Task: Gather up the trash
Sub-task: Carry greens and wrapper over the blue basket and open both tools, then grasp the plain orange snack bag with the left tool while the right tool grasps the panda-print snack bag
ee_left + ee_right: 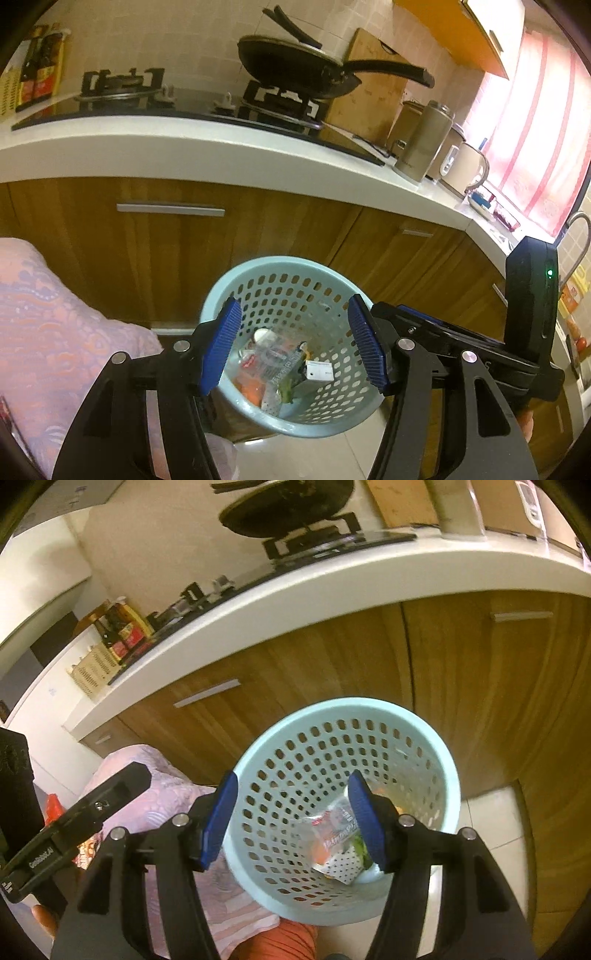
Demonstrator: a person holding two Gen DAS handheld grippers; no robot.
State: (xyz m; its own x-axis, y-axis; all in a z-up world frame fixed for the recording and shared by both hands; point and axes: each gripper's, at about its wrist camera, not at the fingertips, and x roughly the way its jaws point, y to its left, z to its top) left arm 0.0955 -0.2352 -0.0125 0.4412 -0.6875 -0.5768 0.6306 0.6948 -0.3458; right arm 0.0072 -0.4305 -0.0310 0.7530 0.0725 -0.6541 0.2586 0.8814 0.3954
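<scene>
At the far left of your left wrist view lies a pink patterned cloth (55, 325). Next to it your left tool (293, 343) hangs released above the pale blue perforated bin (258, 284), nothing between its blue pads (221, 347). Down in the bin sits the trash (284, 365): clear wrappers, a small white box, some orange and green scraps. To the right, your other tool's black body crosses the frame. Behind, the white counter (221, 155) carries a hob with a black pan (295, 70).

In your right wrist view, the cloth (166, 797) is again left, then your right tool (293, 819), also released and empty, over the same bin (332, 716), which stands on the tiled floor in front of the wooden cabinet doors (480, 686). A wrapper (332, 834) shows beside its right pad.
</scene>
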